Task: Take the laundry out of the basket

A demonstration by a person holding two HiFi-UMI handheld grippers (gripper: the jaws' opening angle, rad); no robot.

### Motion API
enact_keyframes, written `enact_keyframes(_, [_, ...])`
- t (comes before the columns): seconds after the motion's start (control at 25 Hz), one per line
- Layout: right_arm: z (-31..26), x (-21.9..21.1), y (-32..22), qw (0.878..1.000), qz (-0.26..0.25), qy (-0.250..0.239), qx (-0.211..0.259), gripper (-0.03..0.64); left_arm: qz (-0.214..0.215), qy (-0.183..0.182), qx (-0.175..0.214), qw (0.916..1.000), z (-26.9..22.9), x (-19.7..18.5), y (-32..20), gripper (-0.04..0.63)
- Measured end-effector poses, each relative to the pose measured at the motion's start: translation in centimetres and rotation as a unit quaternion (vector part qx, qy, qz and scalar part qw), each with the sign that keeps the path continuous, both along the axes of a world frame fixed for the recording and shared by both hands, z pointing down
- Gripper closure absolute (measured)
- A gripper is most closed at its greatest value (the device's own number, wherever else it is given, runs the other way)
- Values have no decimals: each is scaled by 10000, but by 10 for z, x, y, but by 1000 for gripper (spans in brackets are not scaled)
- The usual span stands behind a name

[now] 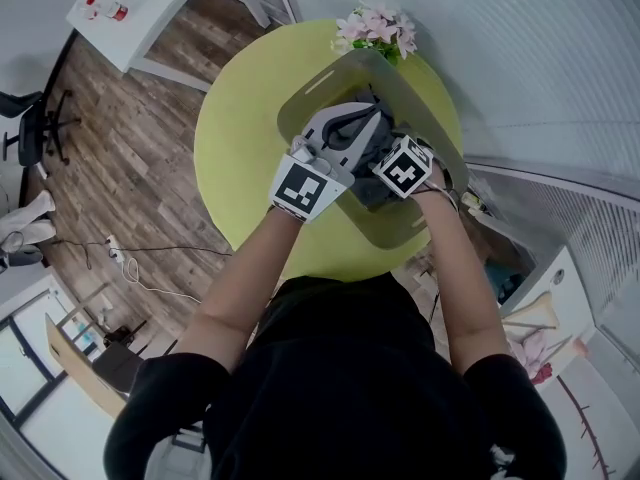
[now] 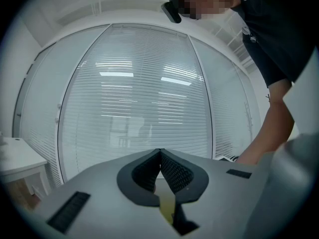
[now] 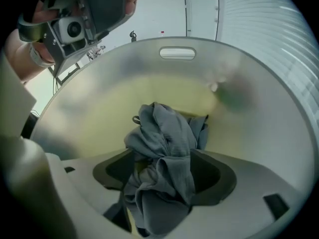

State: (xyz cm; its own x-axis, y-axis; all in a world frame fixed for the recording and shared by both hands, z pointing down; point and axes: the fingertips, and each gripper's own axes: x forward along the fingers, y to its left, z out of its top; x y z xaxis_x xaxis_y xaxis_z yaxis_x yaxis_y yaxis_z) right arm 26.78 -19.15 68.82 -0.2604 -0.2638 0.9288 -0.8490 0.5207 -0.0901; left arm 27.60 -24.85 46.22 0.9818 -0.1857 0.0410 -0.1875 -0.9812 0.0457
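Note:
A translucent laundry basket (image 1: 330, 83) stands on a round yellow-green table (image 1: 240, 138). Crumpled grey laundry (image 3: 162, 148) lies inside the basket (image 3: 179, 78), and it shows dark between the two grippers in the head view (image 1: 378, 153). My right gripper (image 3: 162, 171) reaches down into the basket. Its jaws stand wide apart with the grey cloth bunched between them. In the head view only its marker cube (image 1: 403, 168) shows. My left gripper (image 2: 160, 152) hovers above the basket, tilted up toward the window blinds. It is shut with nothing in it. It also appears at the upper left of the right gripper view (image 3: 75, 21).
Pink flowers (image 1: 378, 30) stand at the table's far edge behind the basket. White blinds run along the right. A white desk (image 1: 130, 3), an office chair (image 1: 35, 128) and a cable (image 1: 150, 268) are on the wooden floor to the left.

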Motion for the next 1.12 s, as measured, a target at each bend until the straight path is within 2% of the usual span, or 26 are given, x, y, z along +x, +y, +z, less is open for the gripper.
enact_keyframes(0.16, [24, 3, -3, 9994, -131, 75, -311, 235, 15, -23, 15, 10000, 3, 3, -4, 586])
enact_keyframes(0.44, [56, 9, 4, 9967, -269, 125, -762, 184, 9, -153, 89, 9998, 14, 9, -10, 586])
enact_keyframes(0.64, [73, 7, 3, 9965, -282, 101, -783, 170, 19, -32, 77, 10000, 14, 14, -15, 586])
enact_keyframes(1.12, [120, 7, -2, 9939, -358, 169, -1026, 169, -145, -102, 21, 9998, 21, 15, -25, 586])
